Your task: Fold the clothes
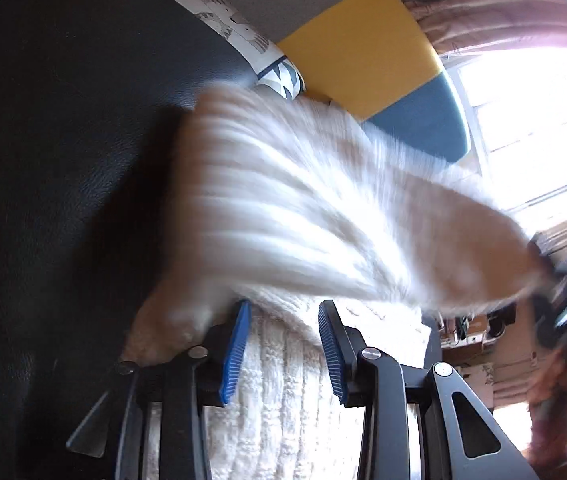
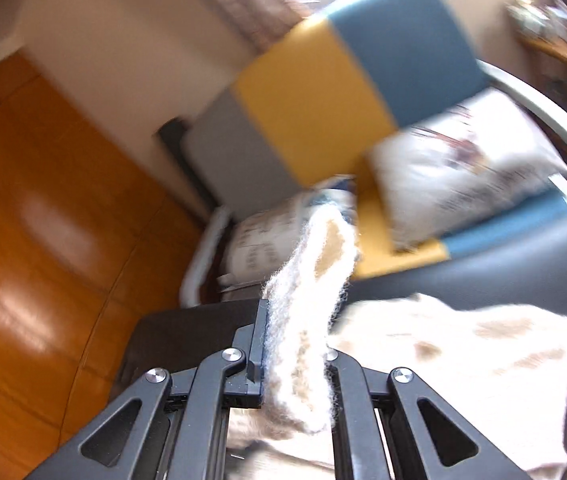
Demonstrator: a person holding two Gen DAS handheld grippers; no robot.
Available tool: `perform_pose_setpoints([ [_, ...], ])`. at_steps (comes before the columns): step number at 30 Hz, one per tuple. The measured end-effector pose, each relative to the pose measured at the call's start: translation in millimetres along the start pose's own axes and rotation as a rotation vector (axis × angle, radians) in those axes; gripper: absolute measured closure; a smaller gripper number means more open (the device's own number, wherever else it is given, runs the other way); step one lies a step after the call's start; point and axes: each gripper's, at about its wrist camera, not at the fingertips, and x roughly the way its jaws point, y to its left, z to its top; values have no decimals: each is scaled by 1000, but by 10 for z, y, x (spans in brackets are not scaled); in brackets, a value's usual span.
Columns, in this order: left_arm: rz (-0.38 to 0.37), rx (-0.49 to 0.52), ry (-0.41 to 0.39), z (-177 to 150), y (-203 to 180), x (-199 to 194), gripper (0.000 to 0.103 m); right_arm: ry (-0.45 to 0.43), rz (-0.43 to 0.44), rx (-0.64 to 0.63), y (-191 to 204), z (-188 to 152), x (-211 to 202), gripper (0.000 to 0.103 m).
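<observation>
Right tool (image 2: 295,364) pinches the cream ribbed knit sweater (image 2: 455,364) by its edge, apparently to carry a fold across; left tool (image 1: 283,352) spread, sweater between its blue pads (image 1: 236,350), ungripped.

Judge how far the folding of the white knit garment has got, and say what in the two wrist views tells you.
Early to midway. Done: nothing looks neatly folded yet; the white knit garment lies spread on the dark surface. In hand: the right tool is shut on one edge, lifting it; the blur suggests movement. The left tool is open over the knit, gripping nothing. Left: lay the edge over, finish folding.
</observation>
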Motion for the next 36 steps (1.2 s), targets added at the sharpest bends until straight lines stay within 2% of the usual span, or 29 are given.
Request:
perform_pose_setpoints([
  [4, -1, 1, -16, -19, 23, -30, 67, 18, -85, 187, -958, -366, -70, 96],
  [8, 4, 13, -22, -45, 3, -49, 67, 43, -115, 310, -1571, -714, -44, 93],
  [9, 2, 10, -20, -60, 5, -68, 67, 42, -92, 345, -1709, -740, -32, 93],
  [10, -9, -3, -16, -99, 26, -101, 67, 41, -67, 381, -1845, -764, -22, 88],
  [11, -25, -22, -11, -120, 58, -129, 66, 26, -15, 432, -1964, -801, -35, 85],
  [13, -60, -63, -7, -92, 96, -116, 60, -9, 76, 516, -2150, -861, -65, 84],
  [16, -99, -103, -9, -201, 188, -223, 56, -18, 116, 537, -2171, -837, -61, 83],
  [18, -95, -103, -11, -219, 198, -238, 56, 20, 79, 475, -2106, -793, -17, 83],
  [22, -68, -57, -8, -271, 54, -203, 56, 81, -115, 228, -1690, -636, 161, 91],
  [23, -47, -25, -8, -283, 14, -205, 56, 78, -149, 169, -1578, -578, 163, 93],
  [25, -4, 39, -9, -307, -65, -209, 56, 15, -169, 87, -1384, -431, 79, 93],
  [27, 11, 68, -4, -319, -83, -228, 56, -40, -204, 51, -1351, -359, -42, 93],
  [29, 14, 79, 4, -326, -71, -253, 56, 14, -257, 74, -1470, -376, 52, 93],
  [30, 5, 70, 8, -327, -48, -268, 56, 56, -284, 88, -1556, -443, 116, 93],
  [32, -59, -10, 15, -324, 75, -308, 55, 86, -301, 109, -1707, -592, 211, 93],
  [36, -216, -234, 23, -341, 376, -333, 47, 43, -251, 181, -1815, -669, 90, 93],
])
